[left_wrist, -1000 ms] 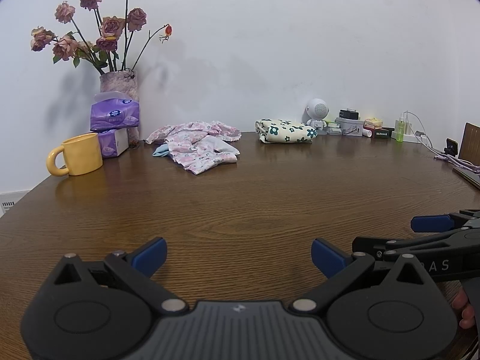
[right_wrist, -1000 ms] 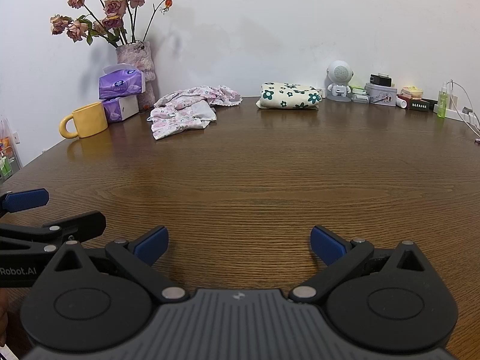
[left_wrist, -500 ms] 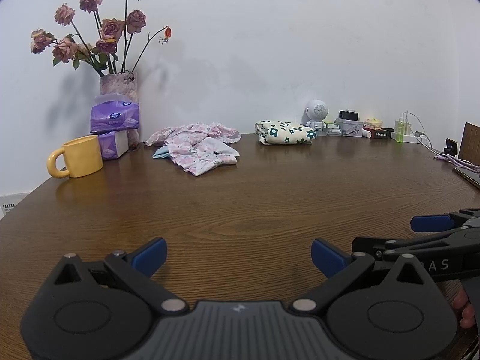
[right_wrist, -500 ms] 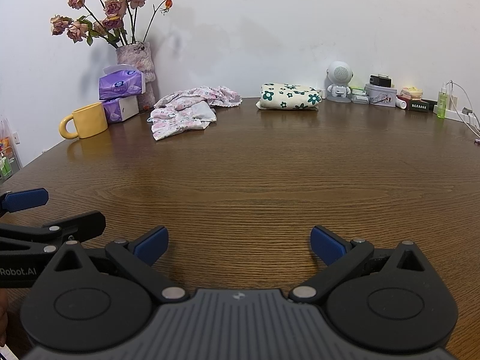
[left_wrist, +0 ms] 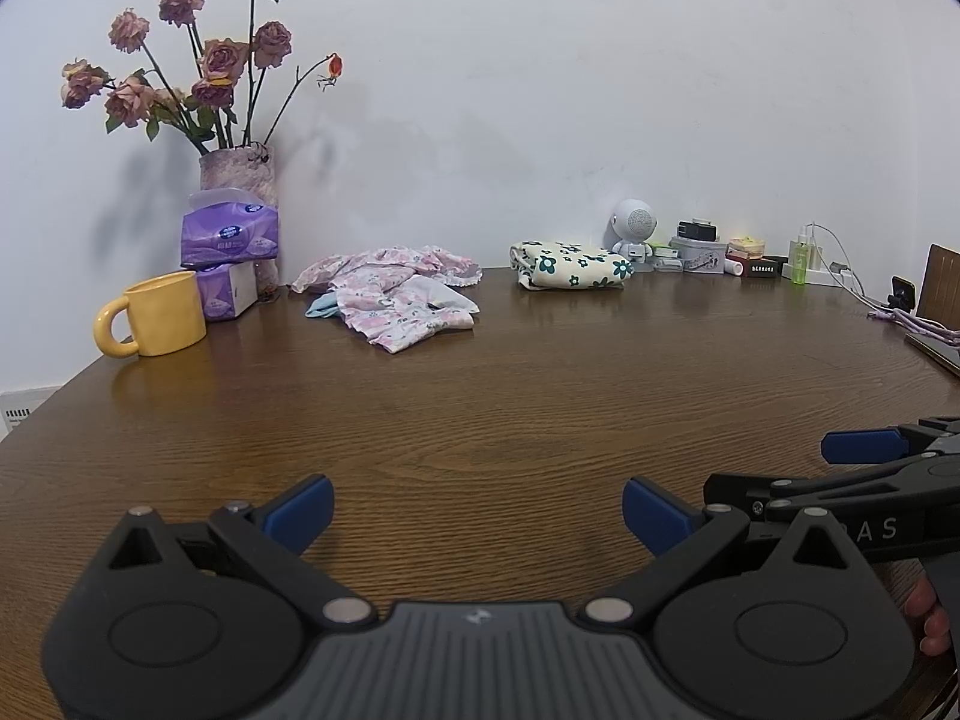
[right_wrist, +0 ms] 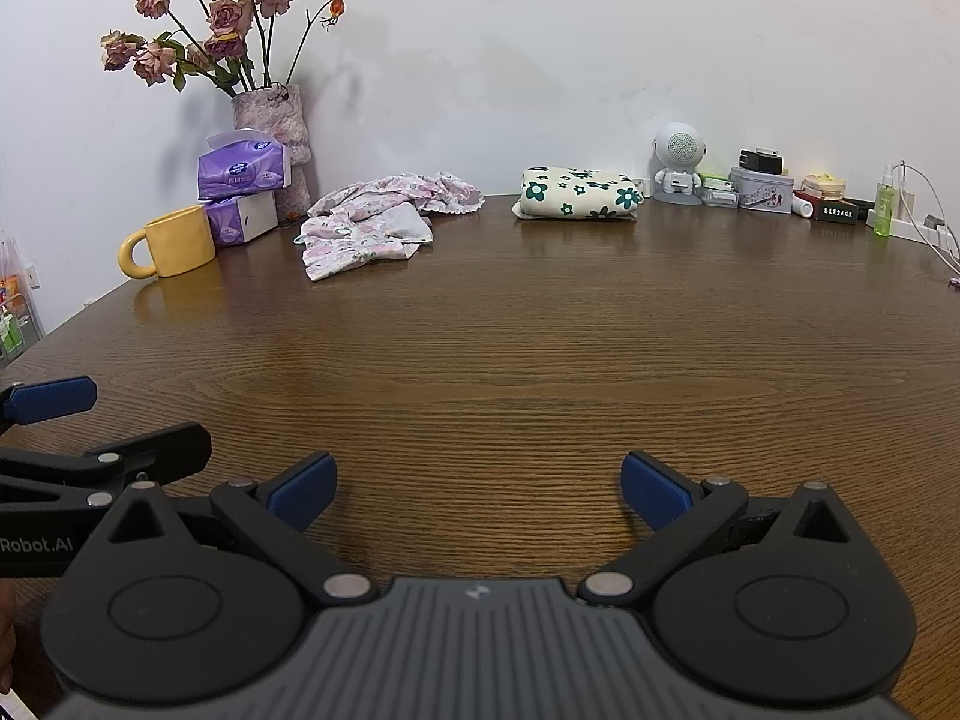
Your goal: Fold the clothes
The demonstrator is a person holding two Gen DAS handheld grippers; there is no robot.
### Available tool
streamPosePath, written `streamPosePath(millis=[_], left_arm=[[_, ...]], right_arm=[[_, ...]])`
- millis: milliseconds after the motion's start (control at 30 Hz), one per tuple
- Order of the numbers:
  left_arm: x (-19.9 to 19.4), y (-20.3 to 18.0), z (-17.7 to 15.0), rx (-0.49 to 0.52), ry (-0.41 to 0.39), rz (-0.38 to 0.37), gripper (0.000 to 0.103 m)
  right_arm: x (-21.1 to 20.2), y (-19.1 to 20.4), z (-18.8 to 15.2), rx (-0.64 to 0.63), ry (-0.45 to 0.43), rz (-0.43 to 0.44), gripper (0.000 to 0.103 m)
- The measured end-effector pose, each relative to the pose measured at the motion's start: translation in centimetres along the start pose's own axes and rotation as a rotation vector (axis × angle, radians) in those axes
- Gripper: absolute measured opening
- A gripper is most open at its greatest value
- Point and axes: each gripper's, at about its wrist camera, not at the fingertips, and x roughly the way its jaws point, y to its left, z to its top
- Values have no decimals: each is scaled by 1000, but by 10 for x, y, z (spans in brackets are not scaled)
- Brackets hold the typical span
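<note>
Both claws, left claw [left_wrist: 474, 510] and right claw [right_wrist: 474, 489], gape empty; reaching to eleven o'clock for the crumpled pink floral garment [left_wrist: 396, 294] risks knocking the yellow ceramic mug [left_wrist: 153, 315].

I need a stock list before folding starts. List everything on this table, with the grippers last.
crumpled garment: 1, pink floral, far left of middle, unfolded
folded cloth: 1, cream with dark green flowers, far middle by the wall
mug: 1, yellow, far left
tissue packs: 2, purple, stacked behind the mug
vase: 1, pale pink, holding dried roses, far left corner
speaker figure: 1, white, right of the folded cloth
tin: 1, grey, right of the figure
spray bottle: 1, green, far right
table: 1, dark wood
left gripper: black, blue fingers, open, empty
right gripper: black, blue fingers, open, empty
</note>
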Motion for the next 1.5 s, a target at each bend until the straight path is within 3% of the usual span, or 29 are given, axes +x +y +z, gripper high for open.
streamPosePath(millis=[1500], left_arm=[[1,-1,0,0,0,19,103]], right_arm=[[0,-1,0,-3,4,0,103]])
